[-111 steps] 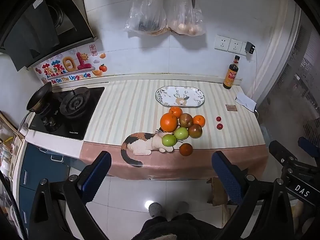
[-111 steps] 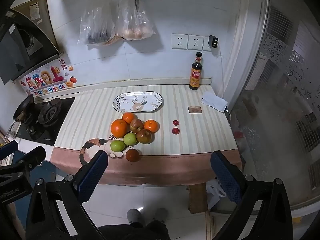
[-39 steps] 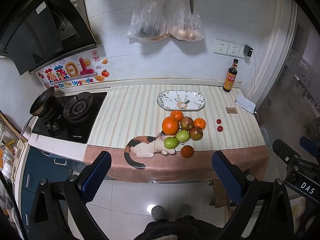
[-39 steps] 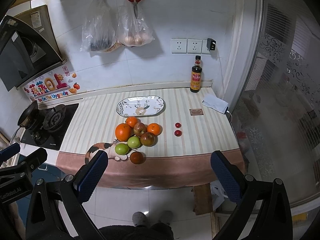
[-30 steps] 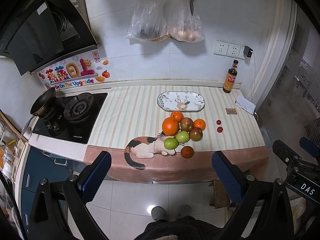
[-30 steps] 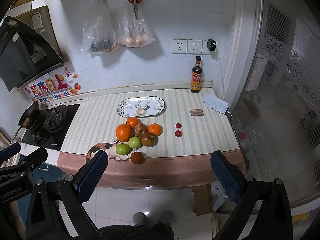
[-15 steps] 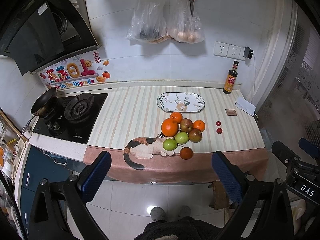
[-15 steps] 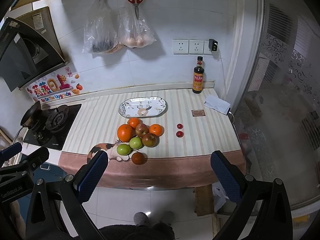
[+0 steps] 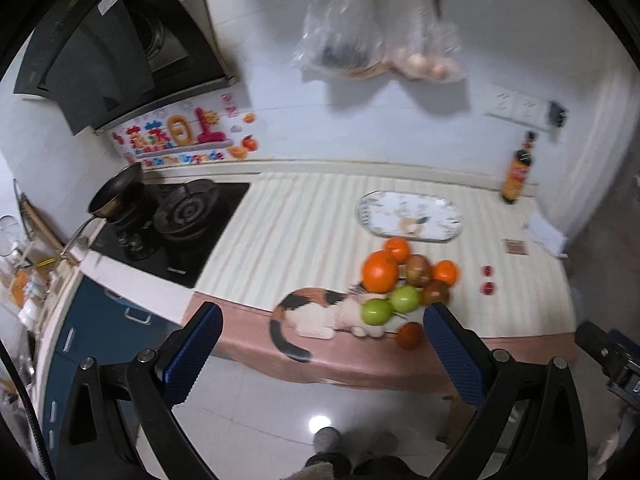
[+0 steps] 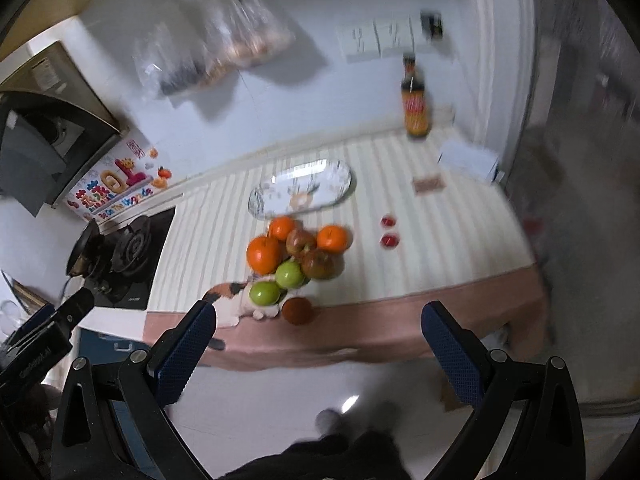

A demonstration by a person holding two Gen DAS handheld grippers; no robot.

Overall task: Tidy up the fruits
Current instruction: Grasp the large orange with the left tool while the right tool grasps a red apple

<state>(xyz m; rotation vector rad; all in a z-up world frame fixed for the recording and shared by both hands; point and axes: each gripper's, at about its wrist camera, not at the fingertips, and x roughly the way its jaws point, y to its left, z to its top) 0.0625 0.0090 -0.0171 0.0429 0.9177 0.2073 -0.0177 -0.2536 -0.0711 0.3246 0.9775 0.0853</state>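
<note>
You held the left gripper (image 9: 320, 344) and the right gripper (image 10: 318, 340) out over the floor in front of the counter (image 9: 296, 232), both with the fingers spread wide and grasping nothing. Both frames were blurred, and the counter stood larger than 0.5 s before, so you had brought both tools nearer. The fruit pile (image 9: 404, 284) lay at the near edge by the cat print (image 9: 308, 312), with 2 green apples (image 10: 276, 284) in front. Behind it the oval plate (image 10: 300, 190) lay with its long axis running left to right, and it held no fruit.
</note>
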